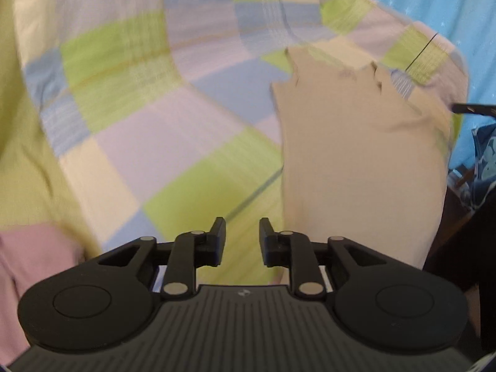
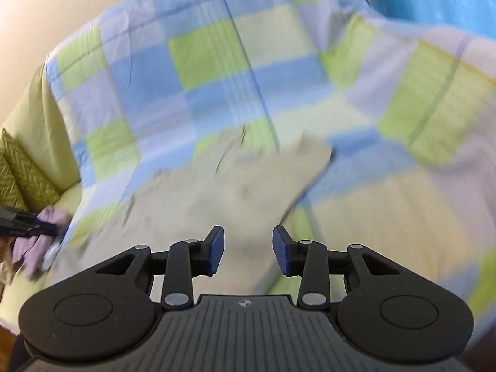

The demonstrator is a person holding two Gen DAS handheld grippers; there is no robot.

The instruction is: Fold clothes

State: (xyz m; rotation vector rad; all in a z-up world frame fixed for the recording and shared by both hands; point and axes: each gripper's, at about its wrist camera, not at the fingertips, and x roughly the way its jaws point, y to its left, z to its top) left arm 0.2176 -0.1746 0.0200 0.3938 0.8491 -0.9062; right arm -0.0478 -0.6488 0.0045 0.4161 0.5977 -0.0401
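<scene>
A beige garment (image 1: 359, 155) lies spread on a checked bedspread (image 1: 161, 130) of green, blue and lilac squares, its far end creased and partly doubled over – a fold apparently between steps, with neither gripper holding cloth. The left gripper (image 1: 242, 240) hovers just left of the garment's near edge, jaws parted and empty; the right gripper (image 2: 248, 249) hangs over the near end of the same piece, jaws likewise apart with nothing between them. A lilac cloth (image 2: 40, 241) sits bunched off to the side. Both views are motion-blurred. The next move likely calls for each gripper to pinch a near corner – then carry it across evenly
</scene>
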